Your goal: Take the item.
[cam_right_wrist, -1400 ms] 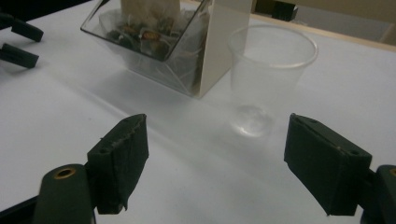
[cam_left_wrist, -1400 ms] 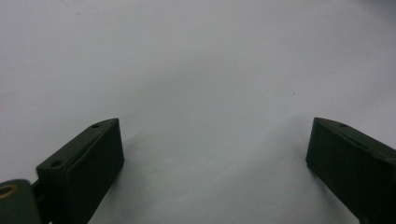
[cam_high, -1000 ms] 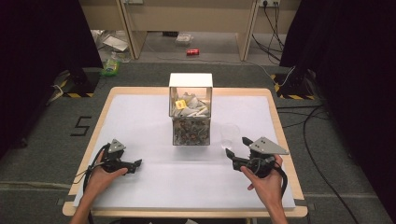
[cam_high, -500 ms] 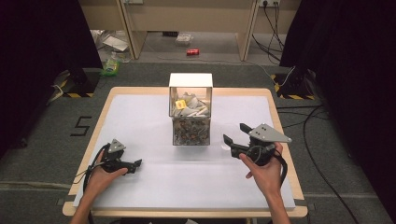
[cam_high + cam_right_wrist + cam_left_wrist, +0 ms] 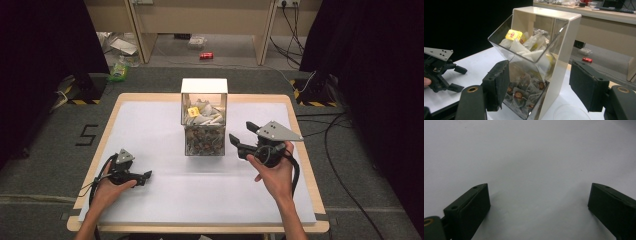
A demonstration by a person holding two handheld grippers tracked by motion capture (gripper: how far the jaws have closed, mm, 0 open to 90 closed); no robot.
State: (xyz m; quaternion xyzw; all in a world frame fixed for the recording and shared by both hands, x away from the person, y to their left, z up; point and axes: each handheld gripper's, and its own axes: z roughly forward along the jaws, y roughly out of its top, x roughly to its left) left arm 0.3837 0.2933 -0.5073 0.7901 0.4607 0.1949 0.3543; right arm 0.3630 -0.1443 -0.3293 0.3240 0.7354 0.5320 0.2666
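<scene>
Covering the surface point(image 5: 150, 125), a white sheet leaves wide open room on every side of the clear box point(image 5: 204, 117) of tea bags, set at 12 o'clock of centre, far from the edges. Nothing has been taken yet. The right gripper point(image 5: 243, 141), at 3 o'clock of the box, is held with jaws wide, just closing a little, empty. The left gripper point(image 5: 146, 176), at 7 o'clock, is rested open, empty.

The high view looks down and forward on your table point(image 5: 150, 125) from above your side. The left gripper view looks closely down at the white surface. The right gripper view faces the dispenser box point(image 5: 541, 62) from near; the high view shares this box point(image 5: 204, 117).
</scene>
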